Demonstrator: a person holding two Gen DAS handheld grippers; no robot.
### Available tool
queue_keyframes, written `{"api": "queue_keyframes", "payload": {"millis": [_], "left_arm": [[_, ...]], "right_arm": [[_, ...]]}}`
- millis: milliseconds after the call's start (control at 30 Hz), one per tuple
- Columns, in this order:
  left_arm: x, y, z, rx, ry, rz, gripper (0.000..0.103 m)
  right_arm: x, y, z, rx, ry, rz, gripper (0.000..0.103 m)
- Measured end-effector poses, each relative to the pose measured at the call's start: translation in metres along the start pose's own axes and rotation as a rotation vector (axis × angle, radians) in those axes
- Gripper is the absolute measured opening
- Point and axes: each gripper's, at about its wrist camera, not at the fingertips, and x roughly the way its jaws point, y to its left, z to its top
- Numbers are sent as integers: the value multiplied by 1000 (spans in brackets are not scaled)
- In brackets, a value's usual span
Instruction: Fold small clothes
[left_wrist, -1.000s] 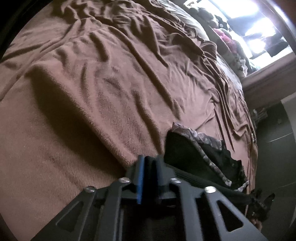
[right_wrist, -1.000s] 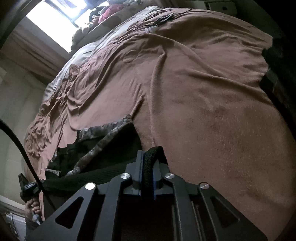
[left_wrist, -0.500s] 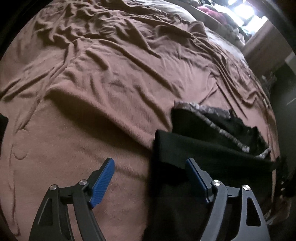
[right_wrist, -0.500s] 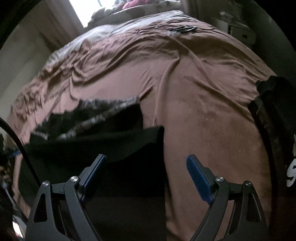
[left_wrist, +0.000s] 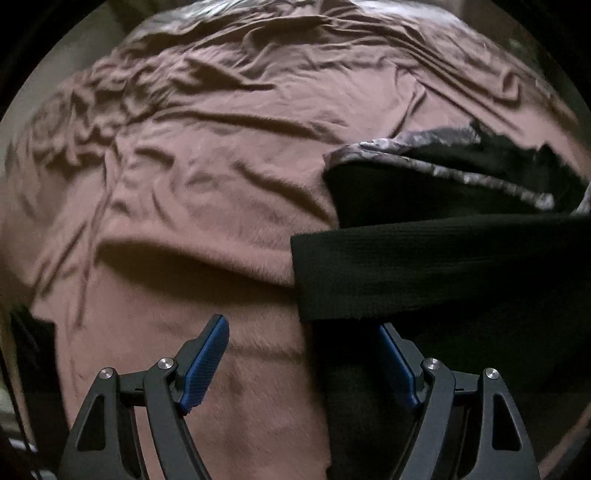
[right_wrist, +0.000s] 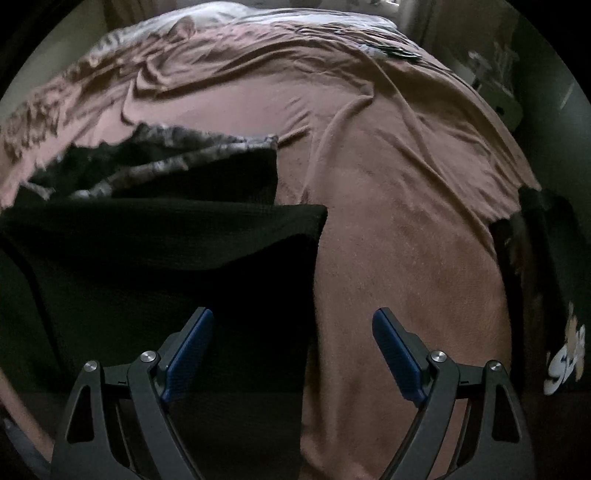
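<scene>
The black ribbed knit garment lies flat on the brown fleece blanket of the bed, near its front edge, with a straight folded band across the top and a second dark piece trimmed in grey patterned fabric just behind it, touching or overlapping it. My left jaws stand wide apart and grip nothing; they straddle the garment's left edge, one blue pad over bare blanket, the other over black cloth. My right jaws are equally released, straddling the right edge the same way. So the cloth lies free of me, and I judge one fold as laid and the next as not begun.

To do that next fold well I would take both corners at matching points along the same edge, pinch only the layers I mean to carry, and bring them over evenly so the band stays straight and the edges meet.

Around it, the blanket is heavily creased toward the far side, which could ruck the fold. At the bed's right edge hangs another dark garment with a pale printed motif, well apart. The patterned piece behind is the only thing close enough to snag.
</scene>
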Motion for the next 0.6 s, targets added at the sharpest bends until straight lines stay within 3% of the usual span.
{"api": "queue_keyframes", "payload": {"millis": [167,300,600], "left_arm": [[5,-9,17,72,-47,94,80],[11,-9,34,87,-59,115,80],[23,8,74,-17,-82,109,81]], "right_arm": [[11,7,14,-4,-31,-62,87],[25,8,24,4,-33,-53,87],[47,5,60,21,-68,-73,85]]}}
